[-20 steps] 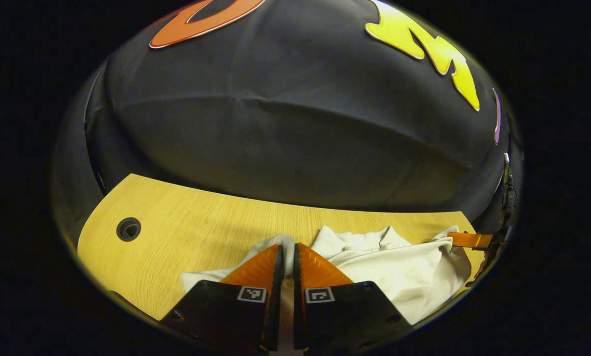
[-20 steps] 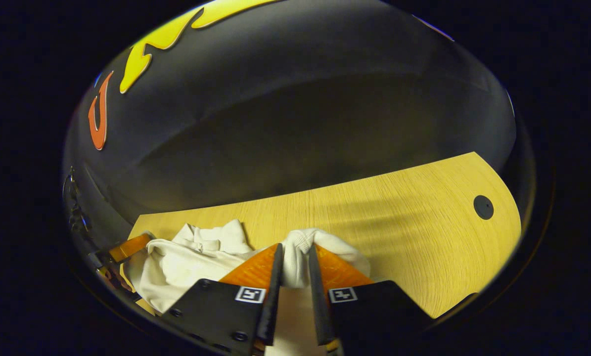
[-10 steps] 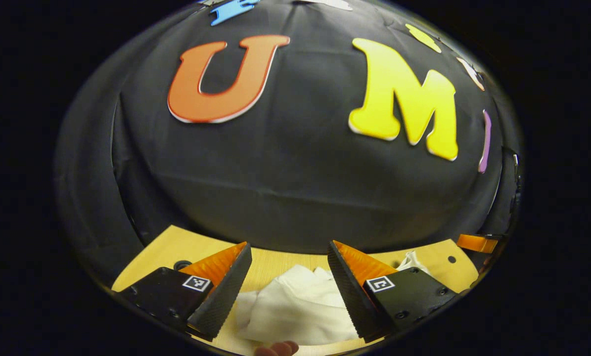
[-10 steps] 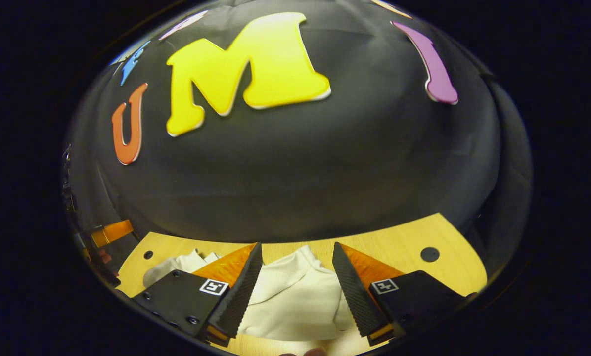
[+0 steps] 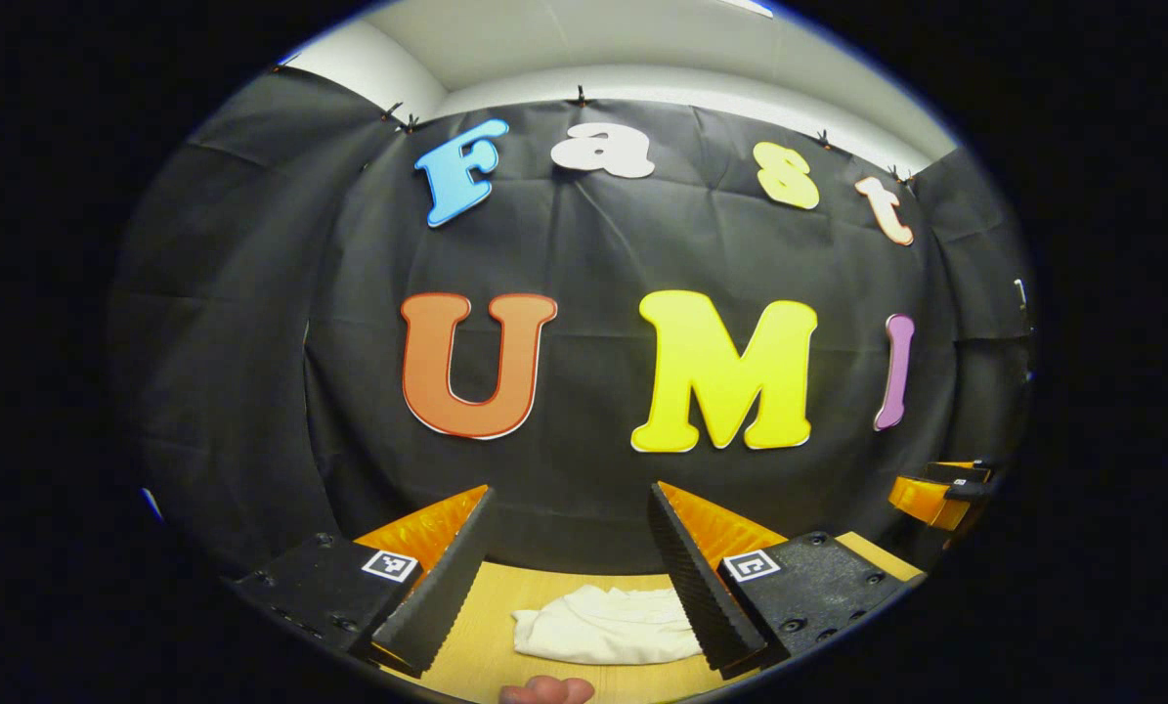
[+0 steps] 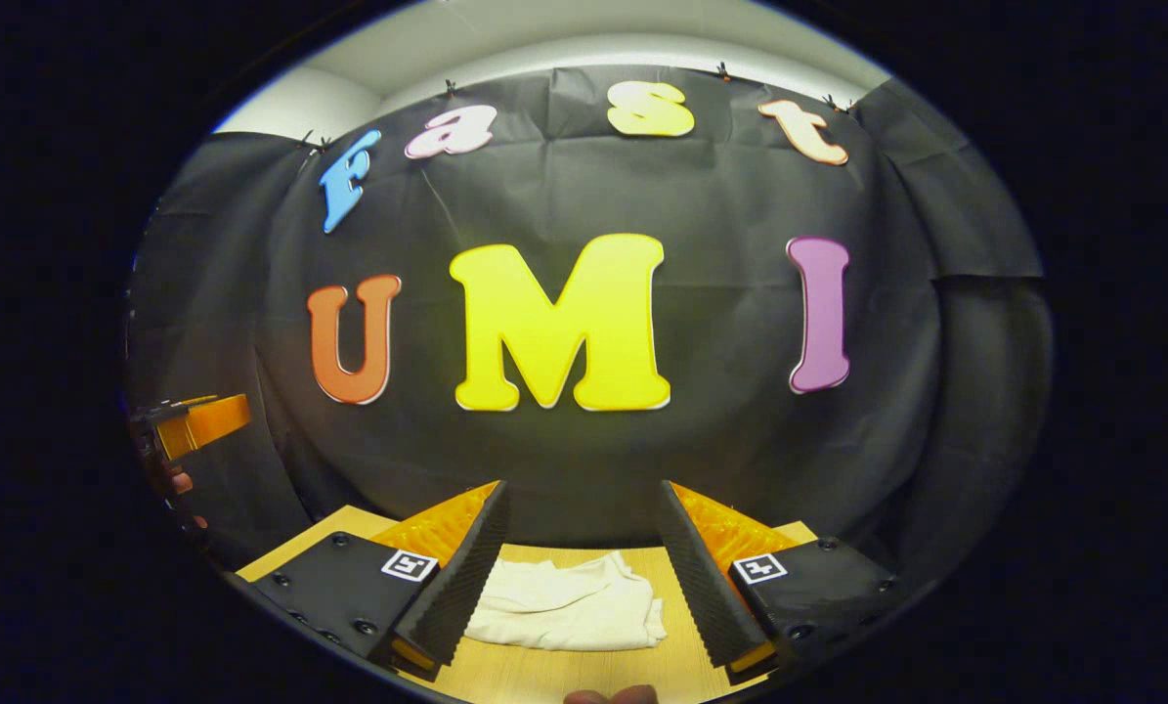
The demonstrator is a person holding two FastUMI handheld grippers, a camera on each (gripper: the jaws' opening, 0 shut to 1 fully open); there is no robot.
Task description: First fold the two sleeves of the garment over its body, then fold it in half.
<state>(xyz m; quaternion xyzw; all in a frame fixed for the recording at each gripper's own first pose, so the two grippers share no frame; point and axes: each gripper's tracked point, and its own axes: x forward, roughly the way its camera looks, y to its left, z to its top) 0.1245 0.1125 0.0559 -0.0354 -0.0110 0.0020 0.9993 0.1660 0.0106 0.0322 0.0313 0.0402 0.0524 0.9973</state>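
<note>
Lying folded into a small white bundle on the wooden table (image 5: 466, 655), the garment (image 5: 608, 626) is seen in the left gripper view below and beyond the left gripper (image 5: 569, 533), framed by the gap between its two fingers and touched by neither. The fingers are spread wide and nothing is held between them. In the right gripper view the same garment (image 6: 564, 608) is seen on the table (image 6: 564, 675) in the gap of the right gripper (image 6: 579, 523), nearer its left finger; those fingers too are spread wide and hold nothing.

Beyond the garment the black cloth wall (image 5: 584, 489) is seen. A fingertip (image 5: 547, 691) is glimpsed at the bottom edge of the left gripper view, nearer than the garment. The other gripper is caught at the edge of each view: far right of the garment in the left gripper view (image 5: 935, 494), far left of it in the right gripper view (image 6: 197, 420).
</note>
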